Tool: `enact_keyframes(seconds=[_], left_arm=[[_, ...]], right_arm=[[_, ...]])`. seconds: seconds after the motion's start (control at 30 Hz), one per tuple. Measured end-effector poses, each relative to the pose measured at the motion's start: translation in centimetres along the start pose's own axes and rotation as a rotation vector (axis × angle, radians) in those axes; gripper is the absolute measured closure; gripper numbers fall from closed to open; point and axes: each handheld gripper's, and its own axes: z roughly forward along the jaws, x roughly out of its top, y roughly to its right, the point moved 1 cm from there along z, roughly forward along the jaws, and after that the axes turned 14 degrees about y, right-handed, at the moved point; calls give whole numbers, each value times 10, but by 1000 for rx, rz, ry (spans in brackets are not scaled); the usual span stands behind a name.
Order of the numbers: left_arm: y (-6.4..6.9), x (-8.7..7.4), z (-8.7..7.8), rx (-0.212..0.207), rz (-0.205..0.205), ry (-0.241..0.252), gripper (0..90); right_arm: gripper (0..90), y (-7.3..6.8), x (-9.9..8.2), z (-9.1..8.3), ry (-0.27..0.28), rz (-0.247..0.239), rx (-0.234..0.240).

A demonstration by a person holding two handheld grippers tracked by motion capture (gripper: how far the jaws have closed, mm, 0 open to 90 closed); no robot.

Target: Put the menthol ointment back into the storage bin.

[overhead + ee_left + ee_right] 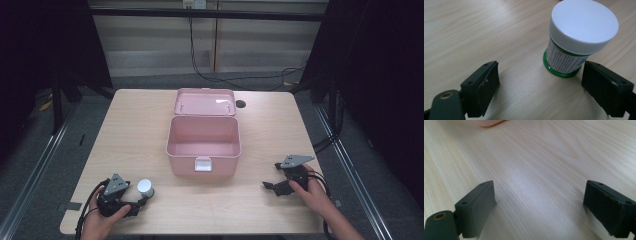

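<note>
With the left gripper (540, 82) spread wide and holding nothing, centre it on the white-capped jar (574, 42) (upper right of its view, nearest the right-hand jaw) before squeezing.

Right hand-held gripper (539, 202) over bare bench (544, 162)
Jaws spread wide, nothing between; pink box corner (489, 122) far beyond, upper left.

My left hand-held gripper (131, 199) and right hand-held gripper (271, 184) are black, each topped by a grey three-cornered plate. Black cables trail from both. Jaw blocks are rectangular, with small screw holes.
</note>
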Motion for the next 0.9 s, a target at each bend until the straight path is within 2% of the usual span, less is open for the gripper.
enact_keyframes(seconds=[0.17,0.23,0.27,0.3,0.33,0.4,0.43,0.47,0.5,0.63,0.7,0.77,0.9], left_arm=[[1,0,0,16,-5,2,138],[2,0,0,14,-26,2,125],[3,1,0,19,-59,-3,110],[5,5,-2,32,-99,-42,108],[5,5,-2,32,-99,-42,110],[7,8,-5,42,-119,-82,124],[8,10,-5,50,-114,-104,166],[9,12,-8,48,-104,-154,162],[9,12,-8,48,-104,-154,163],[11,20,-12,34,-89,-255,192],[10,23,-15,36,-100,-267,194],[10,31,-19,31,-149,-276,194],[10,38,-19,12,-160,-321,183]], right_arm=[[100,0,0,0,0,-1,0],[100,0,0,0,1,-2,-1],[100,0,0,0,1,0,0],[100,0,0,0,0,0,0],[100,0,0,0,0,0,0],[99,0,0,0,2,-3,1],[100,1,0,0,2,-4,3],[99,0,0,0,0,0,1],[99,0,0,0,0,0,1],[99,1,0,1,-2,1,6],[99,1,1,1,-1,-1,8],[99,1,1,1,-2,-2,9],[99,1,1,1,-2,-2,9]])
